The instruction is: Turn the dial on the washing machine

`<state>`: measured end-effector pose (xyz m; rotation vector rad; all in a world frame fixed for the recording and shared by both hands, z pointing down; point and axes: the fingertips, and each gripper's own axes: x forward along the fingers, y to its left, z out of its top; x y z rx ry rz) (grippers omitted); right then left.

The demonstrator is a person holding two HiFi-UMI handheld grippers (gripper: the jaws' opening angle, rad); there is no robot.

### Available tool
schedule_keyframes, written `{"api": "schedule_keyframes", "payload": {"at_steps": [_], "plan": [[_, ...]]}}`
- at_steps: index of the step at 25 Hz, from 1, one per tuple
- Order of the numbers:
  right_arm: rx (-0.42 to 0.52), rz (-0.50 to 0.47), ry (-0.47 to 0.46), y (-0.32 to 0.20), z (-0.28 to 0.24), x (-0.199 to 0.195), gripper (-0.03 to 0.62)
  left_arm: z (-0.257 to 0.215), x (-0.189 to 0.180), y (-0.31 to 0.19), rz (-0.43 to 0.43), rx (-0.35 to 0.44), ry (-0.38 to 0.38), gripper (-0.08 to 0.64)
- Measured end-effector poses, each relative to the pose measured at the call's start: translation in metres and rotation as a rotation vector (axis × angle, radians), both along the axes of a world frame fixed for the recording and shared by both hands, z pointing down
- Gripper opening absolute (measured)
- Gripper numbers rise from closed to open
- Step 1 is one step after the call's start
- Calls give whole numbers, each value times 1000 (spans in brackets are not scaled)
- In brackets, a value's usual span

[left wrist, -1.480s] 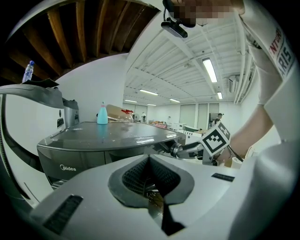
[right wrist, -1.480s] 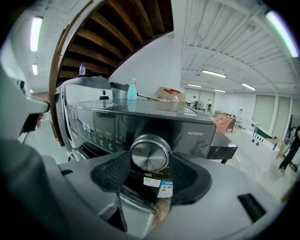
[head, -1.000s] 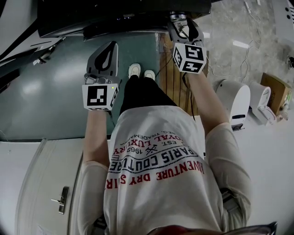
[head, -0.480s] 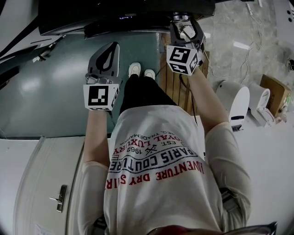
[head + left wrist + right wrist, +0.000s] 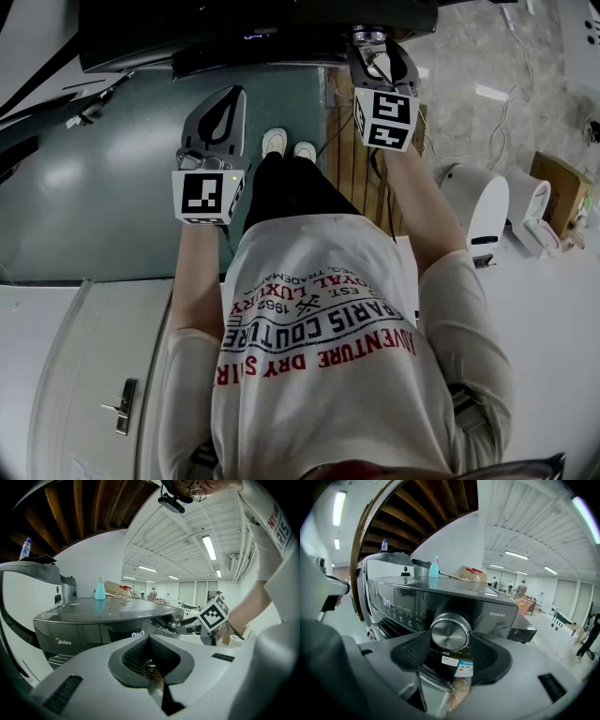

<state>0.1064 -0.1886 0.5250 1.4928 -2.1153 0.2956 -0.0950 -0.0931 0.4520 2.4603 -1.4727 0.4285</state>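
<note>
The dark grey washing machine [image 5: 253, 28] stands at the top of the head view, with its round silver dial [image 5: 450, 631] on the front panel. My right gripper [image 5: 450, 637] reaches straight onto the dial. Its two black pads [image 5: 480, 651] sit against the dial's left and right sides, and the jaws are closing on it. From the head view the right gripper [image 5: 375, 49] meets the dial [image 5: 366, 36] under the machine's edge. My left gripper [image 5: 222, 94] hangs shut and empty in front of the machine, away from the panel. In the left gripper view the dial [image 5: 176, 624] shows with the right gripper on it.
A blue spray bottle [image 5: 434, 567] stands on the machine's top. A wooden pallet [image 5: 352, 150] lies on the green floor [image 5: 94, 187] by the person's feet. A white appliance [image 5: 478, 206] and a cardboard box [image 5: 562, 183] sit to the right. A white door panel [image 5: 94, 375] lies lower left.
The right gripper's marker cube rolled to one side at the dial, then rolled back upright. The left gripper has stayed where it was.
</note>
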Motion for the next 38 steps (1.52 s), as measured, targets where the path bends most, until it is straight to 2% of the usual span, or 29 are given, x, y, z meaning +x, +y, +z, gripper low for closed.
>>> {"api": "schedule_keyframes", "payload": {"at_steps": [5, 10, 12, 15, 23, 25, 30, 36, 38], "plan": [[-30, -1, -100, 0, 2, 2, 276, 0, 2, 0, 7, 2, -5, 15], [16, -11, -56, 0, -1, 0, 278, 0, 4, 0, 16, 2, -5, 15], [59, -10, -10, 2, -6, -1, 292, 0, 5, 1, 18, 0, -6, 15], [121, -57, 118, 8, -9, -7, 310, 1, 5, 1, 20, -1, -6, 15], [179, -104, 385, 4, 3, -7, 308, 2, 2, 4, 21, -2, -10, 15], [174, -101, 408, 2, 4, -6, 305, 1, 2, 4, 21, 0, -11, 15], [126, -66, 325, 0, 5, -5, 284, 1, 0, 3, 19, 1, -14, 15], [36, 5, 61, -1, 2, -5, 284, 3, -1, 3, 21, -5, -14, 15], [21, 19, 3, -1, 3, -4, 284, 3, -1, 3, 21, -6, -18, 15]]}}
